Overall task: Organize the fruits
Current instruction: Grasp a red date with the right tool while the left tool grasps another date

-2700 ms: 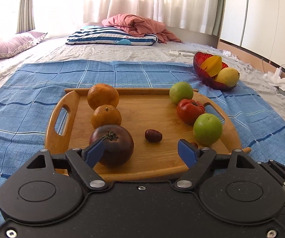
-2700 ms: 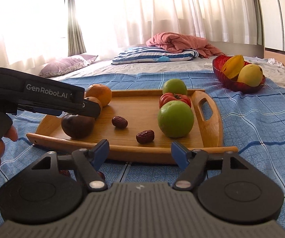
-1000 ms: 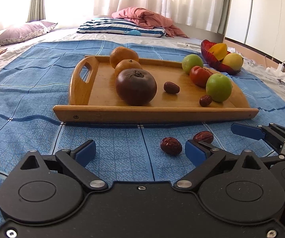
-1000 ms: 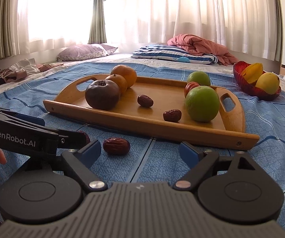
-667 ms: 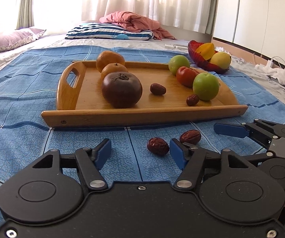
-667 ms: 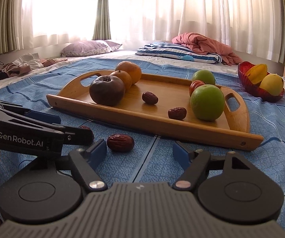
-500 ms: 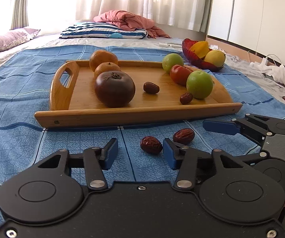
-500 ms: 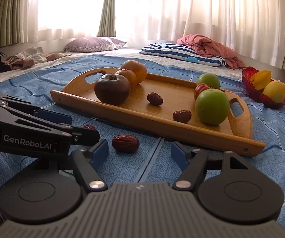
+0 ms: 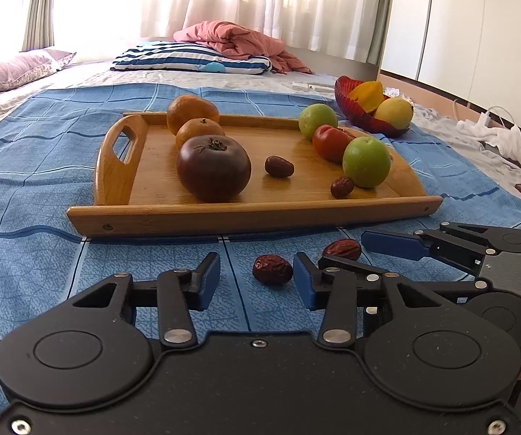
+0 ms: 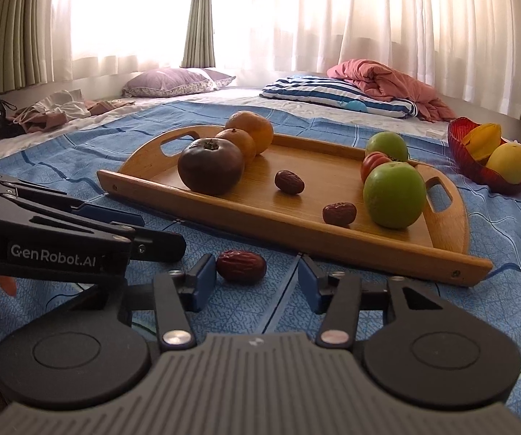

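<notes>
Wooden tray is sitting across the middle of both views on a blue checked cloth. It is carrying a dark brown tomato, two oranges behind it, two green apples, a red tomato between the apples and two loose tray dates.

In the lower centre of the left wrist view, the left gripper is narrowing its jaws around the first date, which is lying on the cloth in front of the tray. That date is sitting just beside the blue pad on the picture's right, with clear cloth showing between it and the other pad. I cannot tell whether the near pad is touching it, so nothing is being gripped.

In the lower centre of the right wrist view, the right gripper is likewise closing its jaws, with the second date lying between them on the cloth. This date is resting near the pad on the picture's left, and a wide gap is showing on its other side, so it is not clamped either.

White lettering reading "GenRobot.AI" is showing on the side of the left gripper's black body at the left edge of the right wrist view.

Toward the upper right of both views, a red bowl is holding yellow fruit.
</notes>
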Motion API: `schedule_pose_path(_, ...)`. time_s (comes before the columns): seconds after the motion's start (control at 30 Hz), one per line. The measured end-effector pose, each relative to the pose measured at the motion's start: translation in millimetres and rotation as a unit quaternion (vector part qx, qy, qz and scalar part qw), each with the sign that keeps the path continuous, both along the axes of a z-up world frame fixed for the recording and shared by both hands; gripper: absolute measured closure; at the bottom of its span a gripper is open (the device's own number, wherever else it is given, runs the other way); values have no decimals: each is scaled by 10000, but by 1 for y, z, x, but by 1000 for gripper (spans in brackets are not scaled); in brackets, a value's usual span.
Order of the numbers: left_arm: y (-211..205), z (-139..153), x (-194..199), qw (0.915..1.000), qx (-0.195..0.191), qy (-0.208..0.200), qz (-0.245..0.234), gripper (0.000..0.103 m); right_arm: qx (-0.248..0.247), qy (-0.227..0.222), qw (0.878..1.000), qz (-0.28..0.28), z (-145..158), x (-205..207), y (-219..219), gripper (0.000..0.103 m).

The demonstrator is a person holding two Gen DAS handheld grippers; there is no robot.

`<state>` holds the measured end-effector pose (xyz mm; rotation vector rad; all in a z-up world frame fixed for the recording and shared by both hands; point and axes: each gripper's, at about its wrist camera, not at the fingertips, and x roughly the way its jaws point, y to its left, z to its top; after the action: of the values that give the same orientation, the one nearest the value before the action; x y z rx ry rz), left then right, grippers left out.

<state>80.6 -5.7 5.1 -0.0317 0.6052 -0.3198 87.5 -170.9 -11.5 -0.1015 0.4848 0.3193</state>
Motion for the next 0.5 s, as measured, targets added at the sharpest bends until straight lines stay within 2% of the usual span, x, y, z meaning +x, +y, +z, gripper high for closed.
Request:
schedule_pose_path(0.2,0,0,1,10000,1,-5,-14,61,107,83,9999,-46,-1,1,-4,59)
schedule_pose_path(0.5,2,3,-4,9999,61,-89,-47,61,410,114,9991,-63,-3,0,-13,62)
